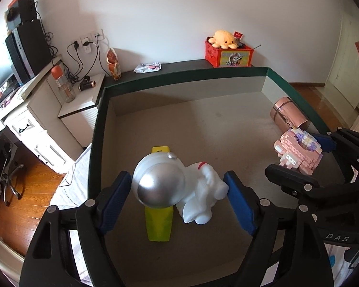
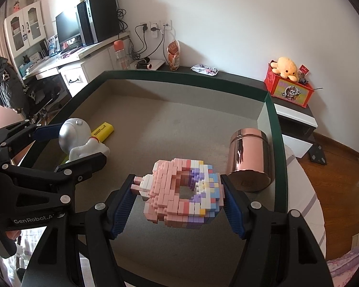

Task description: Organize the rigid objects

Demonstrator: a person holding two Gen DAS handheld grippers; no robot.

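One green-walled tray (image 2: 274,119) with a grey floor, in a room with a white desk (image 2: 83,57), holds one rose-gold canister (image 2: 250,160), one brick-built donut (image 2: 183,193) clamped in the right gripper (image 2: 178,203), one astronaut figure (image 1: 177,186) between the open left gripper's (image 1: 178,202) pads, untouched, and one yellow block (image 1: 159,224).

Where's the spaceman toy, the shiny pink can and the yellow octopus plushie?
Astronaut figure (image 1: 160,186): left wrist view, on its silver visor.
Rose-gold canister (image 2: 249,157): right wrist view, on its shiny side wall.
Octopus plush (image 2: 286,68): right wrist view, on its round yellow head.
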